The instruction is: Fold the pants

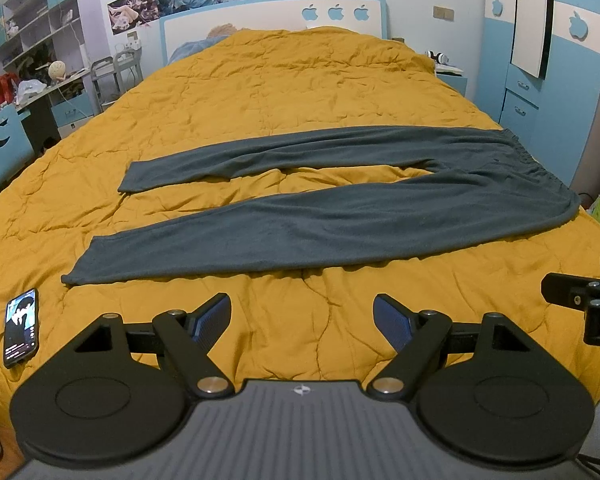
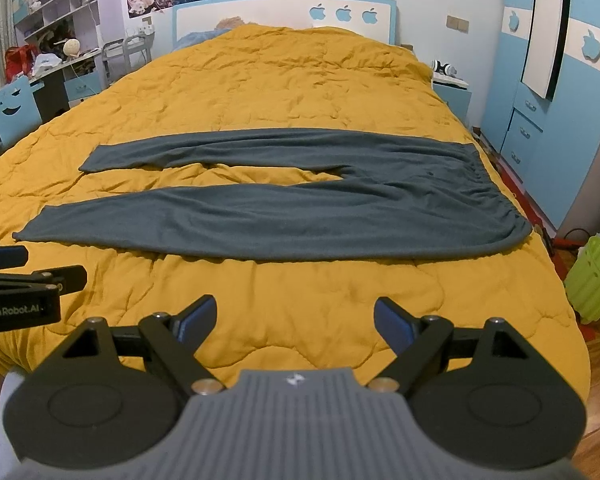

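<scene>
Dark teal pants lie flat across the yellow quilt of a bed, waistband at the right, both legs spread apart and pointing left. They also show in the right wrist view. My left gripper is open and empty, above the quilt just short of the near leg. My right gripper is open and empty, also just short of the near leg, toward the waistband side. Each gripper shows at the edge of the other's view.
A phone lies on the quilt near the front left edge. A green basket stands on the floor right of the bed. A blue wardrobe is at the right, a desk and shelves at the left.
</scene>
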